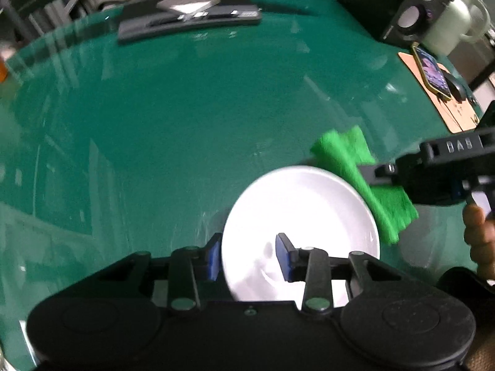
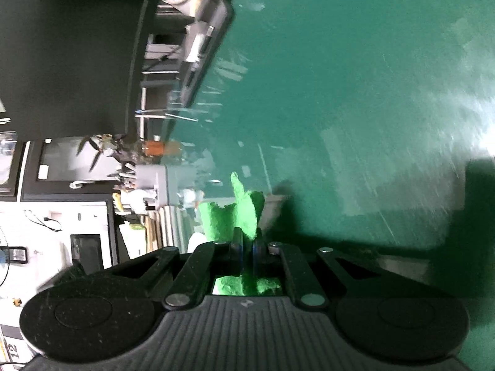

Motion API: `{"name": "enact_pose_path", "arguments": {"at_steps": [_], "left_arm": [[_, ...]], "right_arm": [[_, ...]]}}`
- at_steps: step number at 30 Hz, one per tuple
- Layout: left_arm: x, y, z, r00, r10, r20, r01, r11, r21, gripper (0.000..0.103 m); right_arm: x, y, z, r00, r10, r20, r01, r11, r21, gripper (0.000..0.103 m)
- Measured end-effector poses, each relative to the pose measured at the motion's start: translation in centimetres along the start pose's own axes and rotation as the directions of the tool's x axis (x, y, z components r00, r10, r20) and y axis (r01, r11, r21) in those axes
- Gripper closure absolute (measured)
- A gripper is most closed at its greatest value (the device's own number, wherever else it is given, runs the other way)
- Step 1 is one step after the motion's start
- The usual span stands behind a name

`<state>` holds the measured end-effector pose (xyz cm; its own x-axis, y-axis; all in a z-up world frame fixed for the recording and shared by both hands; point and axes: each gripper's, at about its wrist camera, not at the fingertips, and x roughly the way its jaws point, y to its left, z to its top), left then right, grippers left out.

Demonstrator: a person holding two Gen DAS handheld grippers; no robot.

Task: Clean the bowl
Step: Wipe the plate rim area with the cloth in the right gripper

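Note:
A white bowl sits on the green table just in front of my left gripper. The left gripper's blue-padded fingers stand apart, one outside the bowl's left rim and one inside the bowl; whether they clamp the rim is unclear. My right gripper is shut on a bright green cloth. In the left wrist view the right gripper holds the cloth over the bowl's right rim. The bowl does not show in the right wrist view.
A black monitor base stands at the table's far side. A phone lies on a tan mat at the far right, near a black speaker and a pale mug. Shelves and clutter lie beyond the table edge.

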<state>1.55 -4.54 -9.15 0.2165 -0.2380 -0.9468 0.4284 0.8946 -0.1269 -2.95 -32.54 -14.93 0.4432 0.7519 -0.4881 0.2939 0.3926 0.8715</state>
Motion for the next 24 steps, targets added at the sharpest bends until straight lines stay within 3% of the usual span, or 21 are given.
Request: {"name": "enact_pose_path", "arguments": {"at_steps": [2, 5, 11, 16, 19, 24], "left_arm": [[0.4, -0.1, -0.1, 1.0, 0.018, 0.003, -0.018, 1.0, 0.009, 0.069], [0.6, 0.1, 0.3, 0.999, 0.029, 0.028, -0.029, 1.0, 0.003, 0.084], [0.8, 0.4, 1.8, 0.999, 0.028, 0.041, -0.032, 0.995, 0.096, 0.079], [0.8, -0.1, 2.7, 0.999, 0.033, 0.038, -0.04, 0.979, 0.198, 0.075], [0.9, -0.2, 2.8, 0.999, 0.032, 0.032, -0.039, 0.973, 0.229, 0.075], [1.1, -0.2, 2.5, 0.999, 0.035, 0.035, -0.043, 0.973, 0.226, 0.074]], "right_arm": [[0.6, -0.1, 0.4, 1.0, -0.015, -0.007, 0.015, 1.0, 0.006, 0.096], [1.9, 0.8, 0.9, 0.999, -0.026, -0.026, 0.025, 1.0, -0.019, 0.096], [3.7, 1.3, 1.5, 0.998, -0.011, -0.058, 0.011, 1.0, -0.006, 0.096], [1.4, -0.2, -0.4, 0.995, -0.043, -0.094, 0.045, 0.999, 0.027, 0.096], [0.7, -0.7, -1.2, 0.994, -0.036, -0.099, 0.041, 0.998, 0.045, 0.096], [2.6, 0.1, 0.3, 0.996, -0.045, -0.078, 0.046, 0.999, 0.022, 0.096]]}}
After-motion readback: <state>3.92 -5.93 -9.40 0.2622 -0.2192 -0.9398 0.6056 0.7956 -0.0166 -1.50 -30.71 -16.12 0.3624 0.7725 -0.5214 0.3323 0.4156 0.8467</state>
